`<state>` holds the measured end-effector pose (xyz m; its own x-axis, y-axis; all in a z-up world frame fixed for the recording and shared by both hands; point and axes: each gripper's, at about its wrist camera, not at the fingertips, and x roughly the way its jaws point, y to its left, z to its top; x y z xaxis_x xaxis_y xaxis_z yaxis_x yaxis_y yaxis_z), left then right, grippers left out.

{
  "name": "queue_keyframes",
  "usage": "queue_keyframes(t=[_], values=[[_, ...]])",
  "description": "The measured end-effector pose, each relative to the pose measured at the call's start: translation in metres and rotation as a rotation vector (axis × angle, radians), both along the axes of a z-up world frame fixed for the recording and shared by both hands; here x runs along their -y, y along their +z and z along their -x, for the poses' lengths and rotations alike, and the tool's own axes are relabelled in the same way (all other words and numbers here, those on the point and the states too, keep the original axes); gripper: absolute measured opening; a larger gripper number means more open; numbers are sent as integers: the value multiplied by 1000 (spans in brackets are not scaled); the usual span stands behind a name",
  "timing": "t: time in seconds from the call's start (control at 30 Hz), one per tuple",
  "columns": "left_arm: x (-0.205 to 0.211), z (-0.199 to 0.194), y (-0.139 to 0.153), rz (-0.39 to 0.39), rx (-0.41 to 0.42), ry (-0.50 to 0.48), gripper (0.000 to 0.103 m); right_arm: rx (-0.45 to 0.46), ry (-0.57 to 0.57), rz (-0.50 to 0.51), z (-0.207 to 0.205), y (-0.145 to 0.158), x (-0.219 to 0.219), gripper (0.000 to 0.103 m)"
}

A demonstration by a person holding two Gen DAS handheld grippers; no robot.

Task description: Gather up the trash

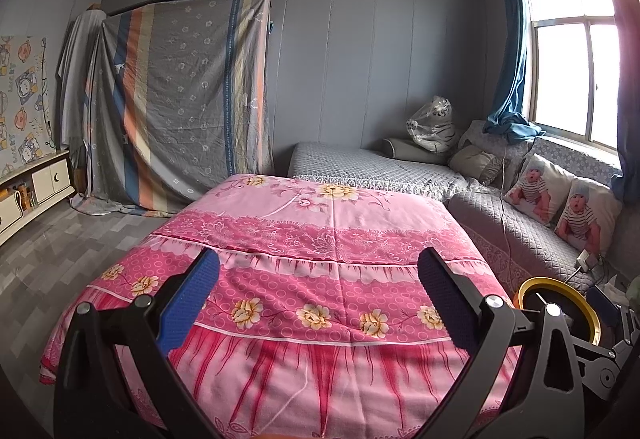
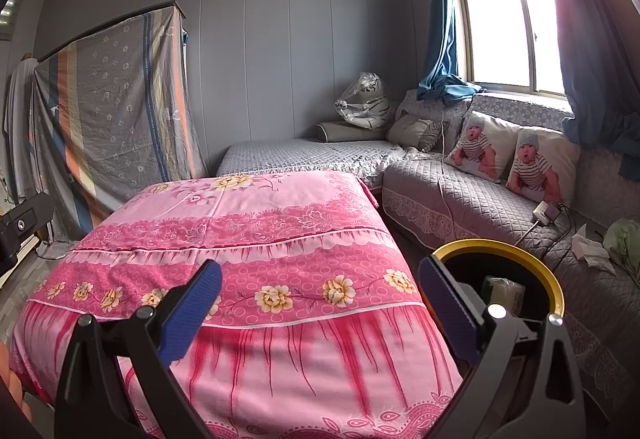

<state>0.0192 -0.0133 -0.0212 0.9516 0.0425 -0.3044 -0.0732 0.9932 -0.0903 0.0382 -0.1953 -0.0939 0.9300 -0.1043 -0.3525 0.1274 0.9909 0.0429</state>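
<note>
Jaws on both grippers stand spread wide and hold nothing: the left gripper (image 1: 318, 295) and the right gripper (image 2: 320, 299) each hover over the near edge of a surface draped in a pink floral cloth (image 2: 248, 239), possibly a bench or a bed, its blue pads apart with bare fabric showing between them; no trash lies on that cloth. A black bin with a gold rim (image 2: 556, 279) stands just beside the cloth's near right corner, between it and a grey quilted sofa (image 2: 460, 191), and a pale packet (image 2: 506, 293) already sits inside it; on the sofa seat near the bin lies a crumpled white tissue (image 2: 592, 249), the likeliest remaining trash, with a pale green bundle (image 2: 624, 239) just beyond it that is too cut off to identify. Risks, as judged from here: a charger and its white cable (image 2: 544, 213) lie near the tissue, so a wide reach could snag the cable or pinch it instead; thin tissue may slip from the pads or tear; the right gripper's right finger overlaps the bin rim in view, so a swing to the right could knock the bin over and spill it; the green bundle might be mistaken for rubbish.
</note>
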Motion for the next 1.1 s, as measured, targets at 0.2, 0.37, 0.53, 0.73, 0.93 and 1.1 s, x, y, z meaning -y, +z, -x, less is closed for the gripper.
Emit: queue_keyframes(t=[0.2, 0.37, 0.53, 0.73, 0.93, 1.1], values=[[1, 0, 0, 0, -1, 0, 95, -5, -5, -3, 0, -2, 1, 95], [2, -1, -2, 2, -6, -4, 95, -13, -4, -1, -2, -4, 3, 95], [5, -2, -3, 1, -6, -7, 95, -15, -5, -1, -3, -5, 4, 95], [5, -3, -5, 2, -11, -12, 95, -18, -5, 1, -3, -6, 4, 95], [6, -3, -6, 2, -14, -13, 95, -18, -5, -2, -3, -6, 4, 95], [7, -6, -8, -2, -18, -6, 95, -21, -6, -4, -4, -7, 5, 95]])
